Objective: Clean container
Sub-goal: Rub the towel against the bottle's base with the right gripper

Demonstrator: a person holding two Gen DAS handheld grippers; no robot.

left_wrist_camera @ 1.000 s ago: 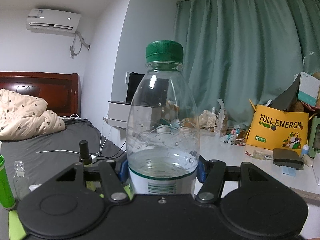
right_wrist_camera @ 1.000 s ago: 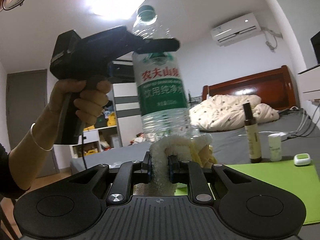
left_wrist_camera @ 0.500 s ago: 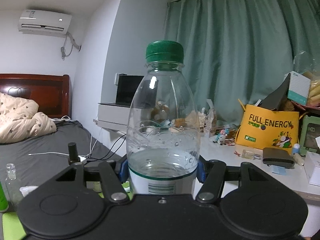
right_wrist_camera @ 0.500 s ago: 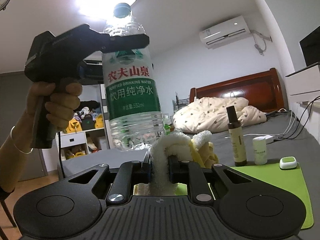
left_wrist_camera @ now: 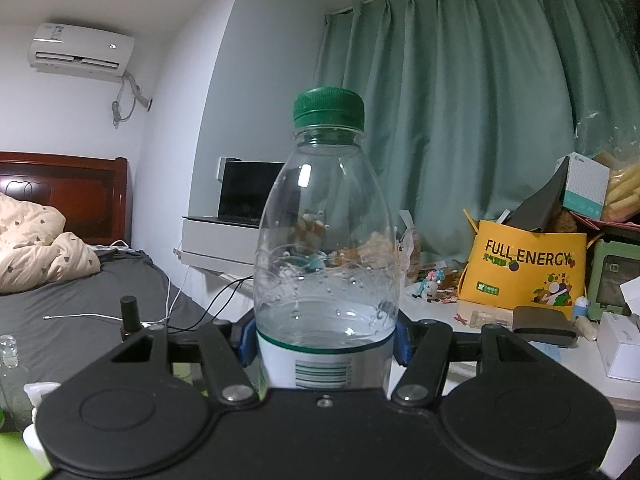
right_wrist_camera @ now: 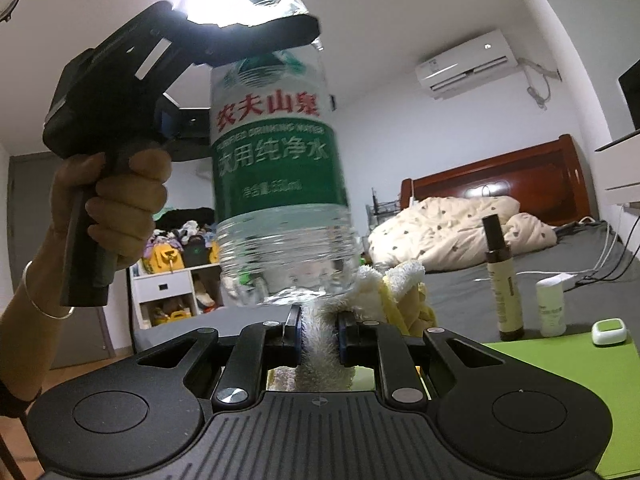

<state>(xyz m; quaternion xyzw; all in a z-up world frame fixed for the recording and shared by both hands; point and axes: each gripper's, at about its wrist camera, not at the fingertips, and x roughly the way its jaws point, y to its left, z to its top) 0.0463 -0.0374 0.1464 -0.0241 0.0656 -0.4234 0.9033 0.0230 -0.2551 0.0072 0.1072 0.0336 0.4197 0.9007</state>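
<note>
A clear plastic water bottle (left_wrist_camera: pixel 326 248) with a green cap and green label, partly filled, stands upright in my left gripper (left_wrist_camera: pixel 325 344), which is shut on its body. In the right wrist view the same bottle (right_wrist_camera: pixel 280 168) hangs in the air, held by the left gripper (right_wrist_camera: pixel 256 40) in a person's hand. My right gripper (right_wrist_camera: pixel 318 330) is shut on a white and yellow cloth (right_wrist_camera: pixel 372 292), just below and right of the bottle's base, at or very near it.
A green mat (right_wrist_camera: pixel 560 380) lies at the right with a dark slim bottle (right_wrist_camera: pixel 500 280), a small white bottle (right_wrist_camera: pixel 551 306) and a small white-green device (right_wrist_camera: pixel 608 330). A bed (left_wrist_camera: pixel 80 300) is left; a cluttered desk with a yellow bag (left_wrist_camera: pixel 524 276) is right.
The bottle has come closer to the right gripper, and its base now sits right by the cloth. The left wrist view has panned slightly.
</note>
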